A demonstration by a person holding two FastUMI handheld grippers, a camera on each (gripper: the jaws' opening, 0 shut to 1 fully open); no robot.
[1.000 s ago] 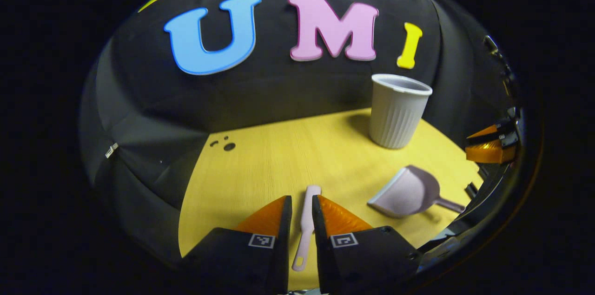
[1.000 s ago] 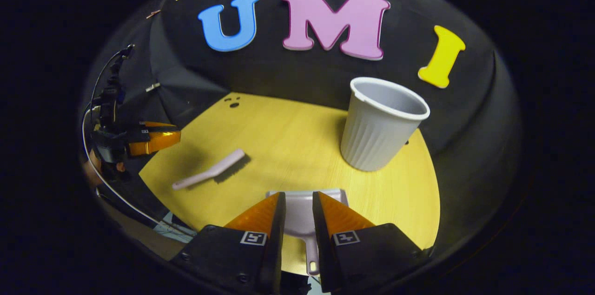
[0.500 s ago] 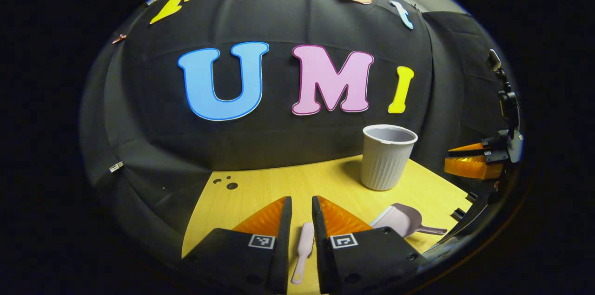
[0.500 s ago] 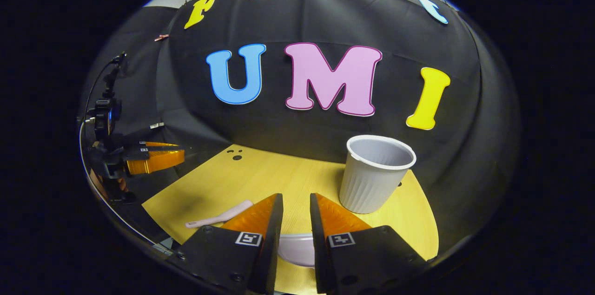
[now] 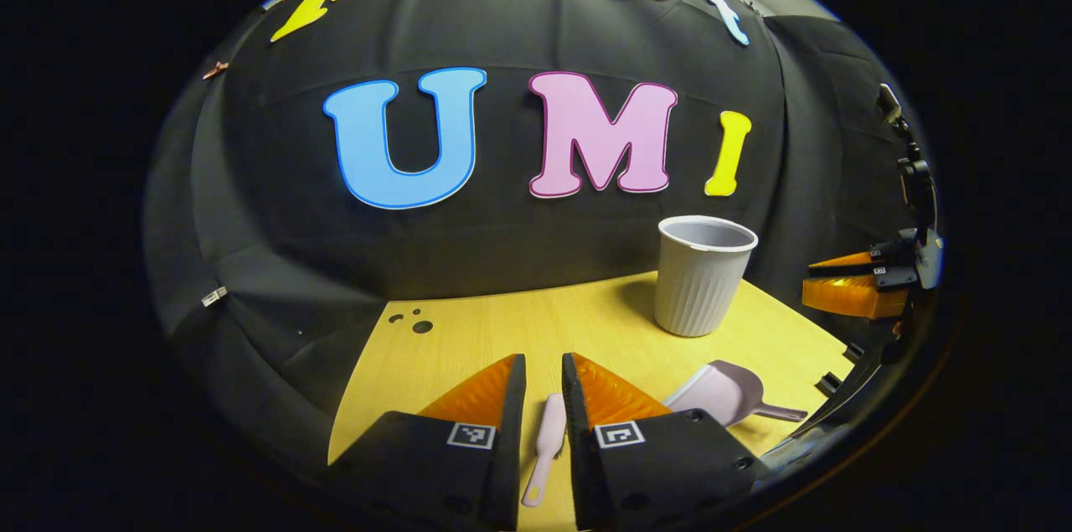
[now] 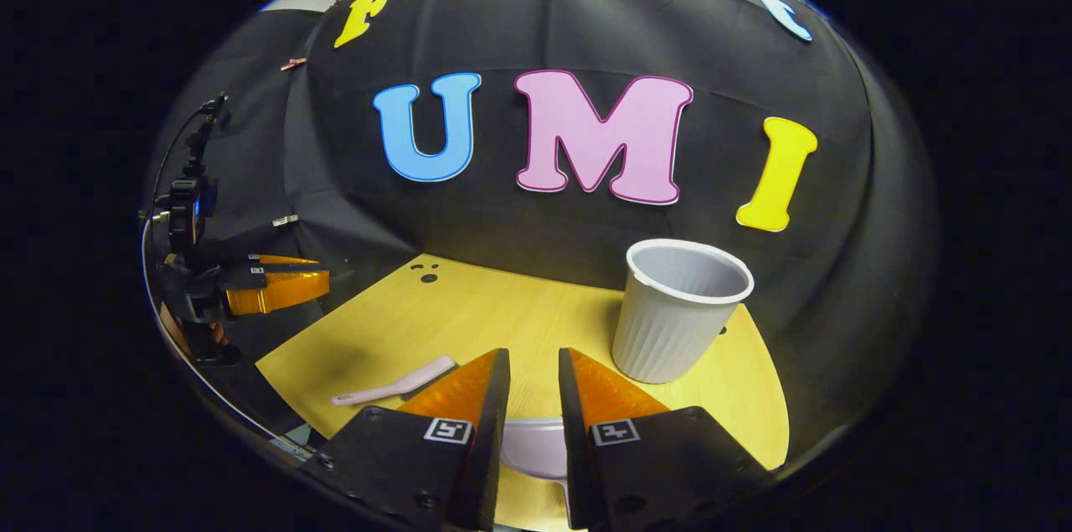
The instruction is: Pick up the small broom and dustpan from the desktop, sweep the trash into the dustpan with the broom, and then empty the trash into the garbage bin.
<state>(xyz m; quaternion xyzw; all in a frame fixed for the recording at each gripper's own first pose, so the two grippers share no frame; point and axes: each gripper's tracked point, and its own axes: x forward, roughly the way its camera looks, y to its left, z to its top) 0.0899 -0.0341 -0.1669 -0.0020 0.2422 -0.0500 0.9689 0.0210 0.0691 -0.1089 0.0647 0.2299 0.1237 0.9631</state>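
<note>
**Both grippers poised above broom and dustpan on the desktop**

Yellow wood-grain desktop [image 5: 519,331] fills the booth floor, backed by black cloth. Near its far right corner a ribbed grey garbage bin [image 5: 702,274] stands upright. Small dark bits of trash [image 5: 416,323] lie near the far left corner, well apart from the bin.

In the left gripper view, the left gripper [image 5: 543,385] has its fingers parted by a narrow gap and grips nothing; the pale pink small broom [image 5: 546,446] lies flat on the desktop and shows through that gap, near the front edge. The pale pink dustpan [image 5: 718,392] rests to the right of the broom, near the front right part of the desktop, its handle pointing right.

In the right gripper view, the right gripper [image 6: 534,377] likewise has its fingers slightly apart and holds nothing. The dustpan's pan shows in the gap beneath it, by the front edge, with the bin just beyond to the right.
</note>
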